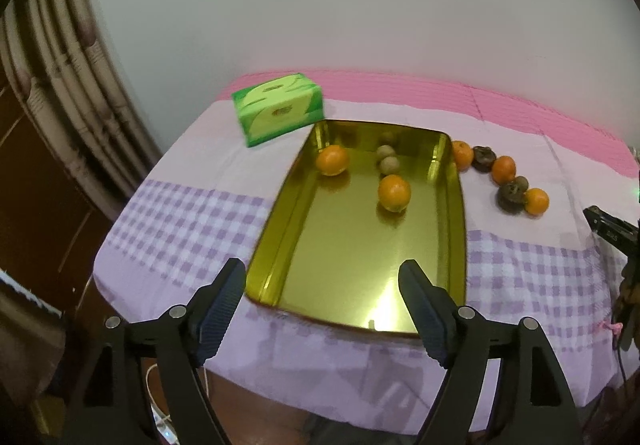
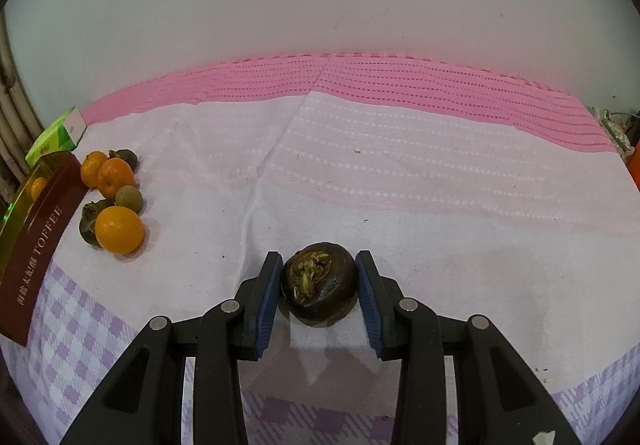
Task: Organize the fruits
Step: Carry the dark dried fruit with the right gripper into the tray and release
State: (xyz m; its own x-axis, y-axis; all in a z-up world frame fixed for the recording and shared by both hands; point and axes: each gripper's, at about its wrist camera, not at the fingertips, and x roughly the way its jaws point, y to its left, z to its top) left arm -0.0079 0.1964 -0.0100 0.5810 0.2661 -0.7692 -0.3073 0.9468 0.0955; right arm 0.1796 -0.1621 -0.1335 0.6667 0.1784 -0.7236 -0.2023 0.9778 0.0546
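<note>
A gold tin tray point(image 1: 448, 229) lies on the table and holds two oranges point(image 1: 394, 192) and two small brown fruits point(image 1: 388, 161). Right of it lies a row of oranges and dark fruits point(image 1: 504, 181), also in the right wrist view point(image 2: 114, 201). My left gripper point(image 1: 322, 293) is open and empty above the tray's near edge. My right gripper point(image 2: 319, 287) is shut on a dark brown fruit point(image 2: 319, 281), low over the cloth, right of the pile. The tray's red side point(image 2: 36, 245) shows at the left.
A green tissue box point(image 1: 278, 107) stands behind the tray's left corner. A pink and purple-checked cloth point(image 2: 400, 173) covers the table, which meets a white wall at the back. Dark wooden furniture stands left of the table.
</note>
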